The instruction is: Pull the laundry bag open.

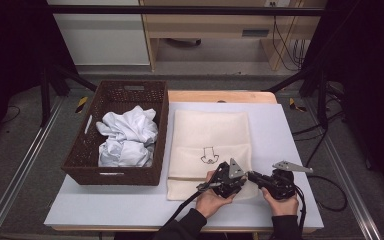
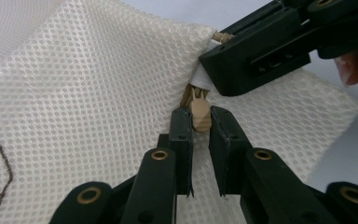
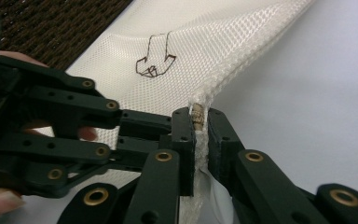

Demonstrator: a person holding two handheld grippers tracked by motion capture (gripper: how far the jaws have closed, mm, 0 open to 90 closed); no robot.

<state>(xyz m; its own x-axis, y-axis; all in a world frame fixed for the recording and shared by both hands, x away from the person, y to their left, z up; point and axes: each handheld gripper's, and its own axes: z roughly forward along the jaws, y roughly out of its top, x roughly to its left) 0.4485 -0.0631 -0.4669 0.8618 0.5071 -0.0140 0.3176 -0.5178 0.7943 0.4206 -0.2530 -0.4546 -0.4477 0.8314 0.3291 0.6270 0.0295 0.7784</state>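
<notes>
A cream mesh bag (image 1: 210, 135) with a small brown drawing lies flat on the white table top. At its near right corner both grippers meet. In the left gripper view my left gripper (image 2: 200, 126) is shut on the tan zipper pull (image 2: 200, 109). Just beyond it, the right gripper's fingers (image 2: 251, 56) clamp the white end of the seam. In the right gripper view my right gripper (image 3: 198, 123) is shut on the bag's edge (image 3: 197, 112) at the zipper end, and the left gripper's fingers (image 3: 140, 122) come in from the left. In the high view a hand holds each gripper near the front edge.
A dark wicker basket (image 1: 80, 160) stands left of the bag and holds crumpled white cloth (image 1: 127, 137). The white table top (image 1: 280, 130) has bare room right of the bag. Cables trail from both grippers toward the table's front and right.
</notes>
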